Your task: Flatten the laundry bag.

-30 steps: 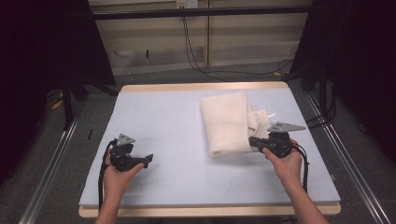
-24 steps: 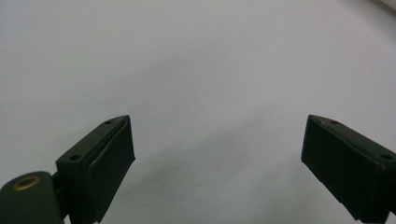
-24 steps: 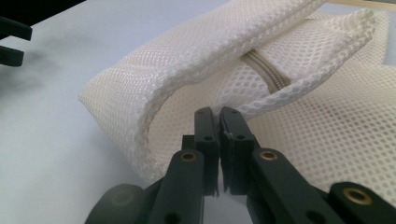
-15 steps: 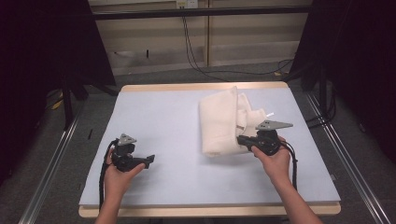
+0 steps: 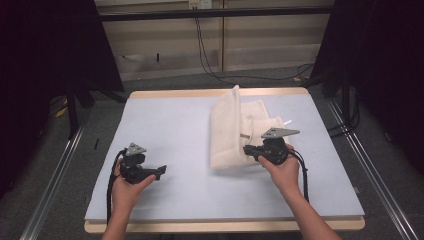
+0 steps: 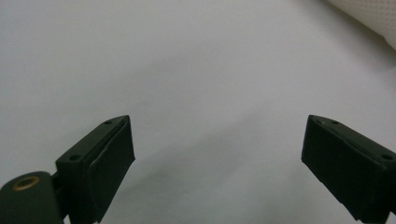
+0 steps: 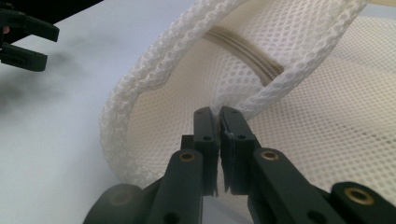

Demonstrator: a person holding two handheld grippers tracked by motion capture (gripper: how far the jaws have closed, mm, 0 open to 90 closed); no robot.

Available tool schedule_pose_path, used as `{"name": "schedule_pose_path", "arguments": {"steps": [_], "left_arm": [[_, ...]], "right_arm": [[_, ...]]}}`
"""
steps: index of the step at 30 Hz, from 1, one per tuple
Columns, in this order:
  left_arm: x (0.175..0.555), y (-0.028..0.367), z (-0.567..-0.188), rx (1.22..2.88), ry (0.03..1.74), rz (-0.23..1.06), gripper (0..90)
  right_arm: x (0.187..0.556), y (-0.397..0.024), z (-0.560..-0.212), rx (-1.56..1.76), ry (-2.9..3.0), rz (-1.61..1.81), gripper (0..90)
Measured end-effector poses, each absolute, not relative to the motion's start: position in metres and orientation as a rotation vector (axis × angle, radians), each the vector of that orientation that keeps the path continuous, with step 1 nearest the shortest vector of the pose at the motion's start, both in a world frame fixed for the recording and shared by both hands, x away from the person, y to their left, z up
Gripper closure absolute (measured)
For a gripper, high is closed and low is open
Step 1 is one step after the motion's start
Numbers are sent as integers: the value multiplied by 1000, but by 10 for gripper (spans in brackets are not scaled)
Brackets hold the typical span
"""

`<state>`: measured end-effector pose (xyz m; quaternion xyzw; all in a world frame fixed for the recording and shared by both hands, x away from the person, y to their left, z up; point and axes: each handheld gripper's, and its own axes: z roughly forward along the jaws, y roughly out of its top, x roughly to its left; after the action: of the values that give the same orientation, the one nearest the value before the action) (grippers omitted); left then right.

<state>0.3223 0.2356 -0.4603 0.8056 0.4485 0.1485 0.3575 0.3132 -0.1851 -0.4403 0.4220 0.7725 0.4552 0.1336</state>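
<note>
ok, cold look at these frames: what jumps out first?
The white mesh bag right of centre on the pale table, one fold standing up in an arch. The right gripper is shut on its edge, while the left gripper waits open over bare table at the near left.

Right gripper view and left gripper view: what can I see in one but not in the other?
The right gripper view gives a close look at the right gripper, shut on the edge of the white mesh bag, with a zip line inside and the other gripper far off at the top left.

The left gripper view gives a close look at the left gripper, jaws wide apart with nothing between them.

Both show the pale table and some of the mesh bag.
</note>
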Motion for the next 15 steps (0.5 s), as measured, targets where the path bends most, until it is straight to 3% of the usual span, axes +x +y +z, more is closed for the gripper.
{"name": "schedule_pose_path", "arguments": {"steps": [15], "left_arm": [[321, 231, -458, 2054, 1159, 389, 85]], "right_arm": [[319, -166, -442, 1208, 2270, 1320, 829]]}}
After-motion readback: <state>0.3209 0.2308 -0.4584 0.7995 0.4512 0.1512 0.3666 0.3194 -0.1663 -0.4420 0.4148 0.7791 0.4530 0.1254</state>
